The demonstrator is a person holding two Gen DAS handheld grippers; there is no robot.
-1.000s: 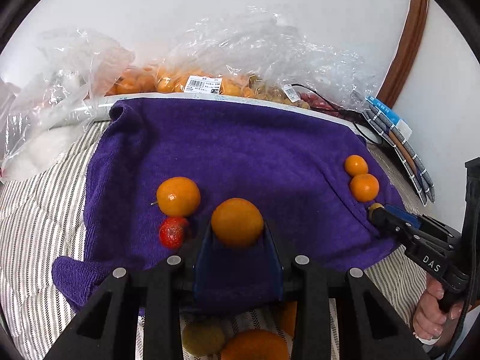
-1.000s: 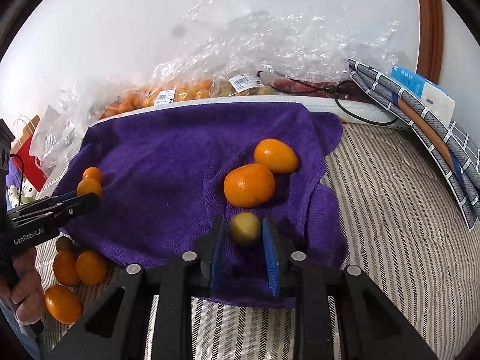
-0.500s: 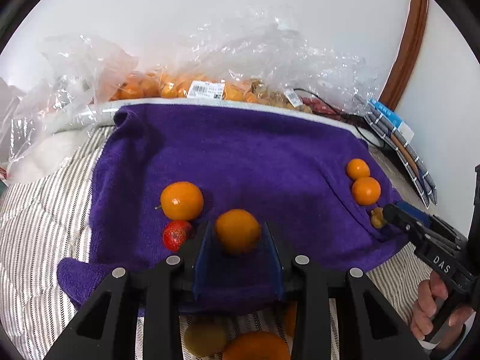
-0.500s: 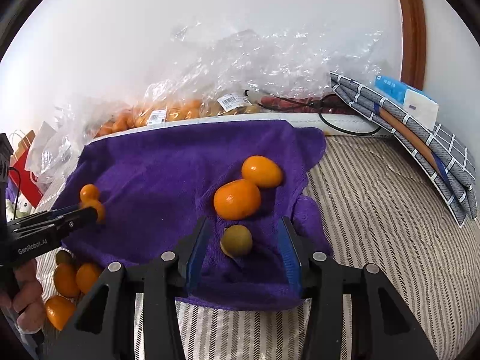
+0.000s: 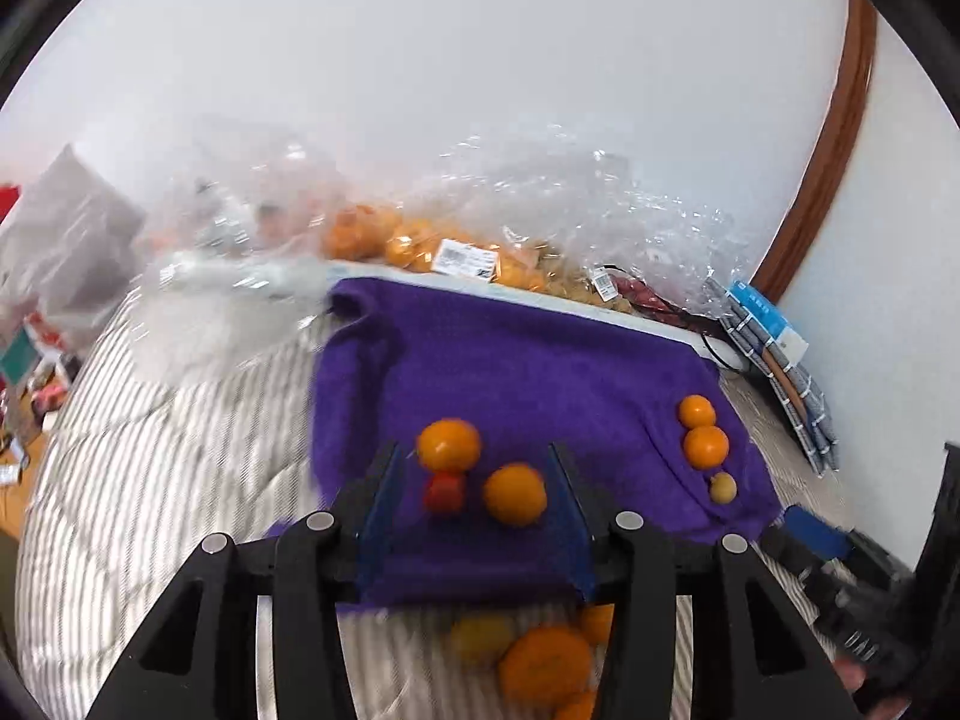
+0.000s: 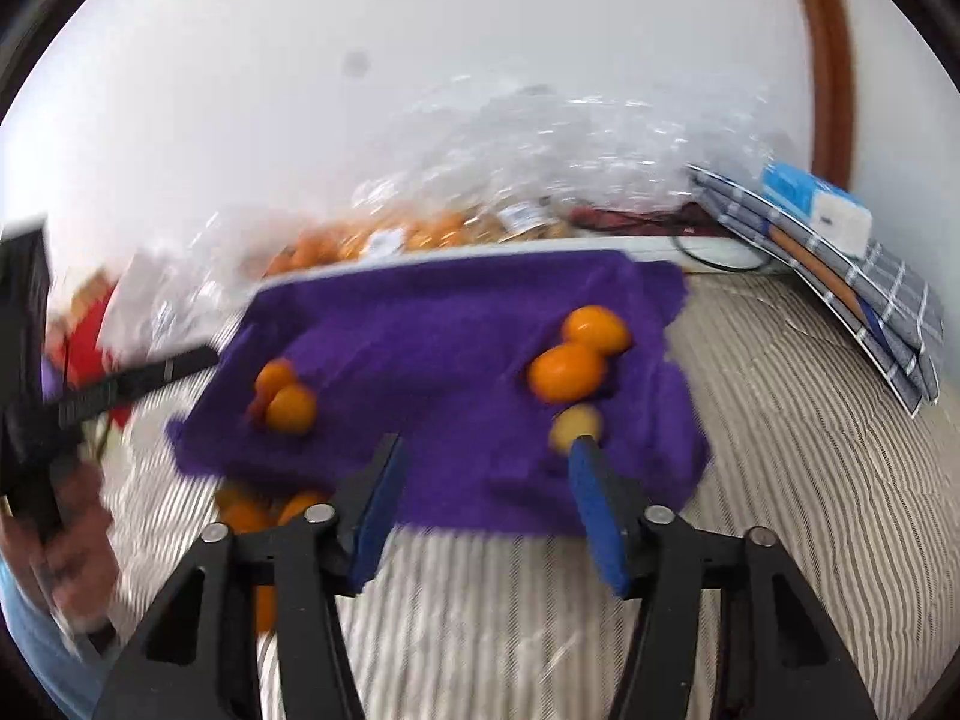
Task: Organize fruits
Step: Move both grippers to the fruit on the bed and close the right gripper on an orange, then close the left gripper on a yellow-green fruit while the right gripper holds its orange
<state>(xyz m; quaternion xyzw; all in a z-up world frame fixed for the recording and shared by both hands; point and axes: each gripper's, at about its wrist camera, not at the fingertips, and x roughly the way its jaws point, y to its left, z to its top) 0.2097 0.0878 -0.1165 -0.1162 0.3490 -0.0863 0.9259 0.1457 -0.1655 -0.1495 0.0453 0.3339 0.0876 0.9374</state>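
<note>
A purple towel (image 5: 528,372) lies on the striped bed. My left gripper (image 5: 474,456) is open and empty, just behind an orange (image 5: 515,493), a red fruit (image 5: 445,492) and a second orange (image 5: 449,445) on the towel's near left. Two small oranges (image 5: 705,447) and a yellow-green fruit (image 5: 723,487) sit at the towel's right edge. In the right wrist view my right gripper (image 6: 486,447) is open and empty; the yellow-green fruit (image 6: 575,423) lies by its right fingertip, below two oranges (image 6: 567,371).
Loose oranges (image 5: 546,663) lie on the bedding (image 5: 150,450) below the towel. Plastic bags of fruit (image 5: 420,246) line the wall behind. Folded checked cloths and a blue box (image 6: 840,276) lean at the right. A cable (image 6: 714,261) runs behind the towel.
Both grippers opened and let go: the left dropped its orange next to the red fruit, the right left the yellow-green fruit by the two oranges. Both pulled back and up.
</note>
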